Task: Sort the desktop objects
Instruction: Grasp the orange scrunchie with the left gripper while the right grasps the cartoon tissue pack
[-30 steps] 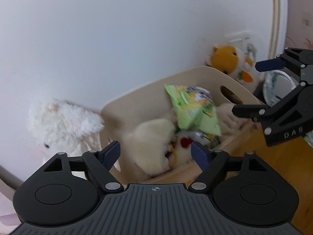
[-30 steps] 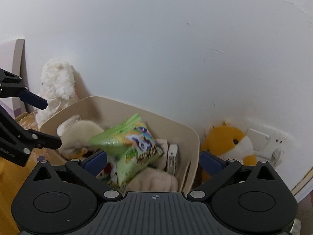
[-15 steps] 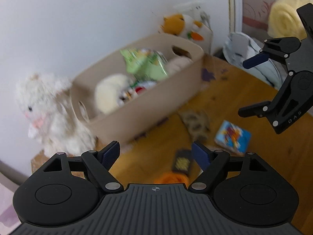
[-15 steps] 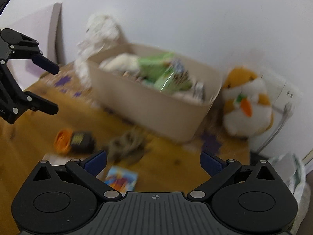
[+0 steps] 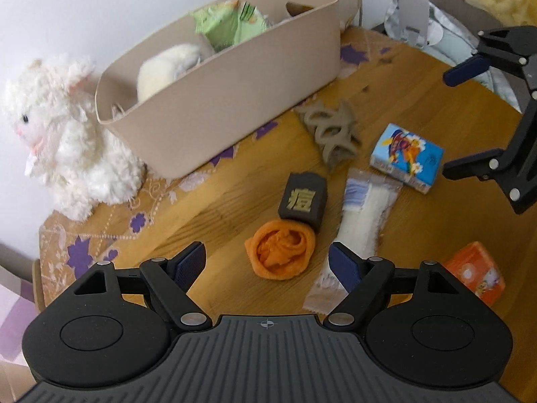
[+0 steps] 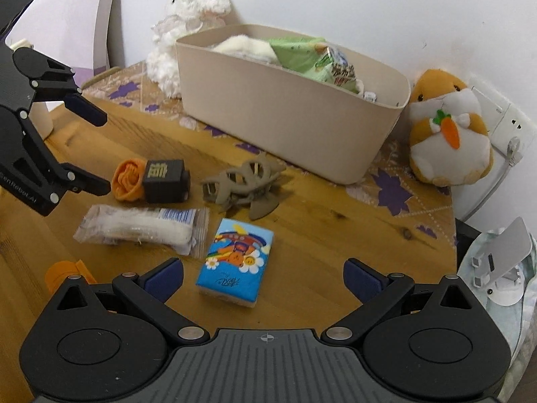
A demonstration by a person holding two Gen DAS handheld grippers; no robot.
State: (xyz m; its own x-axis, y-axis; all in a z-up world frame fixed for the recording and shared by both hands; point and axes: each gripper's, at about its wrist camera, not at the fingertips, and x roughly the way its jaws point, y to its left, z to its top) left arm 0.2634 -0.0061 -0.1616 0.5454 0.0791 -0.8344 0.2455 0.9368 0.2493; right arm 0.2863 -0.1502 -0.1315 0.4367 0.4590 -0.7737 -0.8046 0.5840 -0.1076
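Observation:
A beige bin [image 5: 235, 100] [image 6: 302, 127] stands at the back of the wooden table, holding a green snack bag [image 5: 228, 27] [image 6: 302, 57] and a white plush [image 5: 167, 67]. In front of it lie an orange rolled cloth [image 5: 282, 252], a black block with a gold character [image 5: 302, 199], a grey hair claw [image 6: 245, 184], a clear packet [image 6: 141, 226], a blue tissue pack [image 6: 236, 262] and an orange pack [image 5: 476, 275]. My left gripper [image 5: 266, 263] hangs open above the orange cloth. My right gripper [image 6: 263, 275] is open over the blue pack. Neither holds anything.
A white lamb plush [image 5: 63, 127] sits left of the bin and an orange hamster plush [image 6: 446, 127] sits right of it, by a wall socket [image 6: 506, 124]. A phone stand [image 6: 503, 255] lies past the table's right edge. A floral cloth [image 5: 87, 241] covers the back strip.
Both grippers have pulled back from above the bin and tilted down toward the table. The green snack bag stays in the bin. The loose items on the table have come into view.

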